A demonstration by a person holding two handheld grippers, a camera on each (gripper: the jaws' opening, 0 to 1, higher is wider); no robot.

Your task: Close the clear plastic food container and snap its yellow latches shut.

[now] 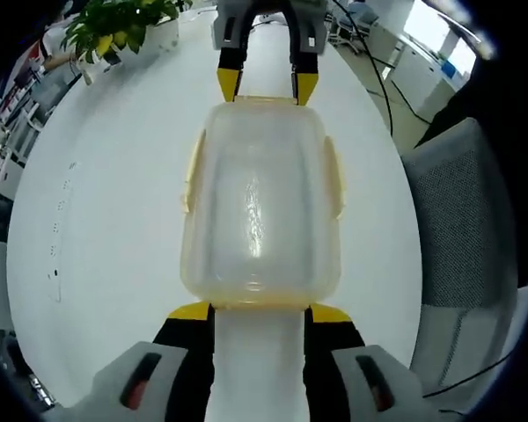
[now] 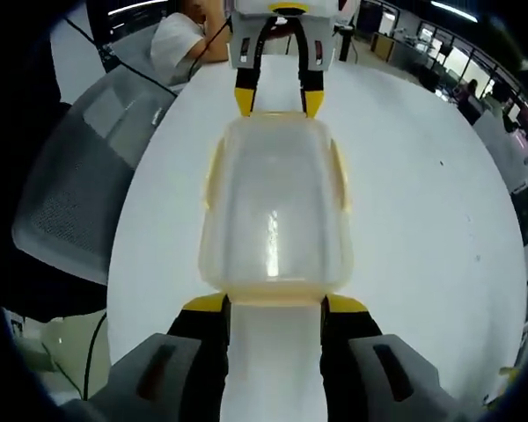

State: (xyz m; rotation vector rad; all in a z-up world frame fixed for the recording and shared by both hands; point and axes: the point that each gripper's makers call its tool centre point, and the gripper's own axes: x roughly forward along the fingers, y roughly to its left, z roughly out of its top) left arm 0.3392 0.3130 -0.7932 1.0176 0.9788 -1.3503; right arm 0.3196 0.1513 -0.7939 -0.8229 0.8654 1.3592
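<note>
The clear plastic food container (image 1: pixel 260 211) lies on the white table (image 1: pixel 106 229) with its lid resting on top. Pale yellow latches (image 1: pixel 192 171) run along its long sides. My left gripper (image 1: pixel 260 312) stands open, its yellow tips at the container's near end. Across from it, my right gripper (image 1: pixel 267 85) is open at the far end. In the right gripper view the container (image 2: pixel 275 211) sits between my right gripper (image 2: pixel 275 305) and my left gripper (image 2: pixel 277 98), with side latches (image 2: pixel 341 171) folded against the walls. Nothing is pinched between either pair of jaws.
A potted plant (image 1: pixel 114 31) stands at the table's far left corner. A grey mesh chair (image 1: pixel 462 220) sits beside the table edge, seen also as the chair (image 2: pixel 88 167). A person in a white shirt (image 2: pixel 180 40) sits beyond the table. Cables (image 1: pixel 378 70) trail across the floor.
</note>
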